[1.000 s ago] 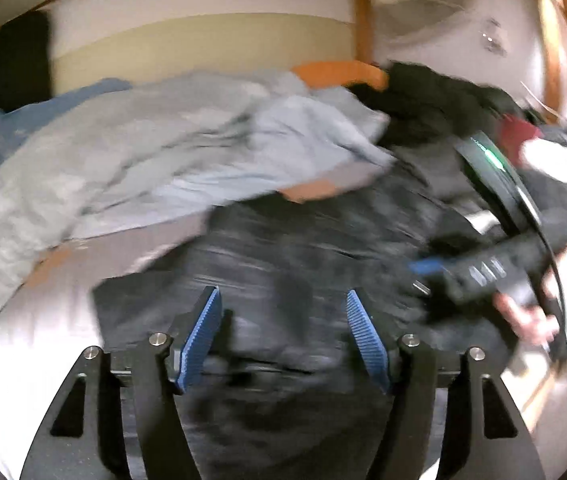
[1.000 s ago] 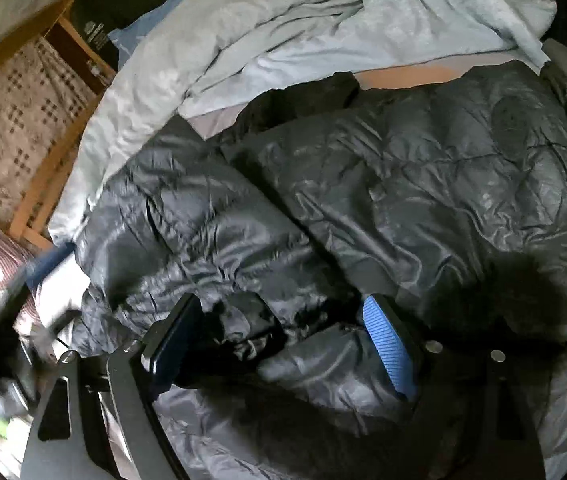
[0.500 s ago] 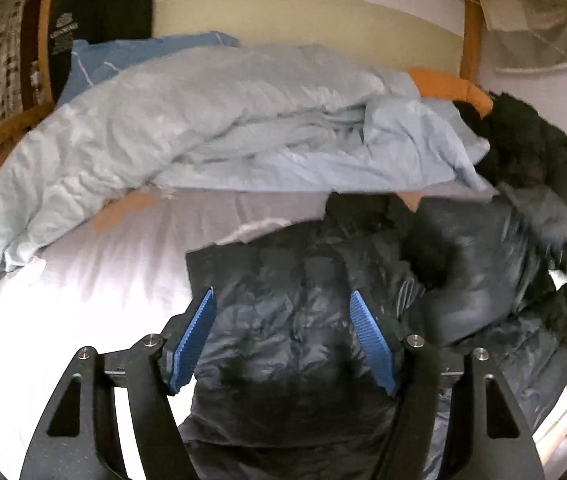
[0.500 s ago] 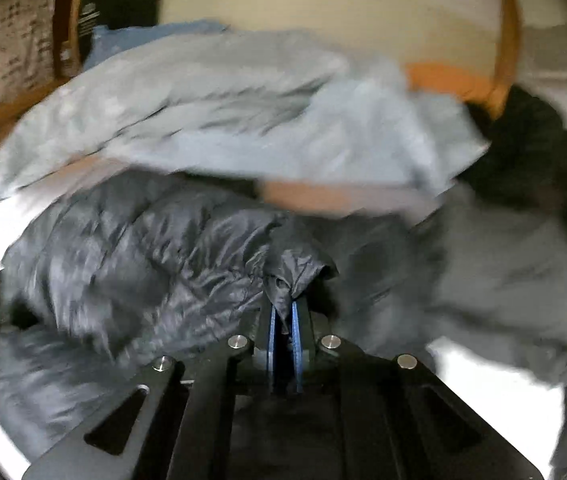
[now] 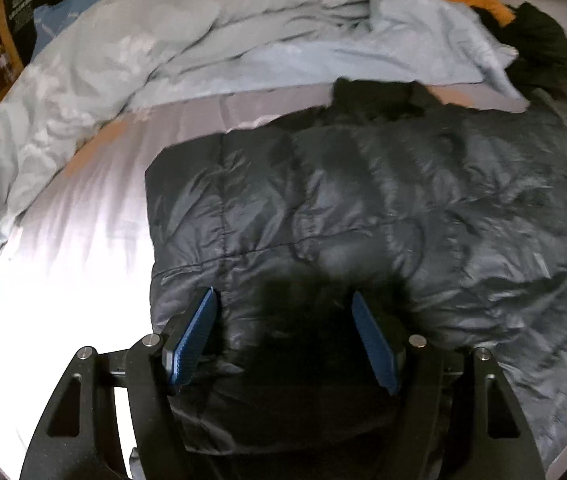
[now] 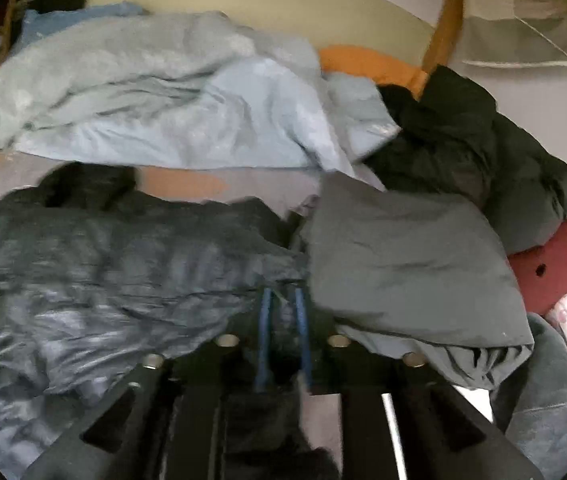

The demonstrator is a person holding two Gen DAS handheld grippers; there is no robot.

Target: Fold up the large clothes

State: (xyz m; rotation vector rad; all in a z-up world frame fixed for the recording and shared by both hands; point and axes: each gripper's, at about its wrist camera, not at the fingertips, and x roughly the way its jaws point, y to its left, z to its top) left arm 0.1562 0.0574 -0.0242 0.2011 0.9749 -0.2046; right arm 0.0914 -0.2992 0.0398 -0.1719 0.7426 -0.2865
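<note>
Dark grey quilted puffer jacket (image 5: 363,200) spread flat on white bed sheet (image 5: 63,240), just below crumpled pale blue duvet (image 5: 243,40). Left gripper (image 5: 283,312) released, 2 blue pads wide apart over jacket's near edge. Right gripper (image 6: 283,304) just been opening, narrow gap, jacket fabric between pads; grip unclear.

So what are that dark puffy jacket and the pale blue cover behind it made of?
The dark jacket looks like thin, glossy nylon-type shell over padding: stitched quilt lines, shiny crinkles. The pale blue cover looks like matte woven cotton or similar, with soft creases and no sheen.
</note>
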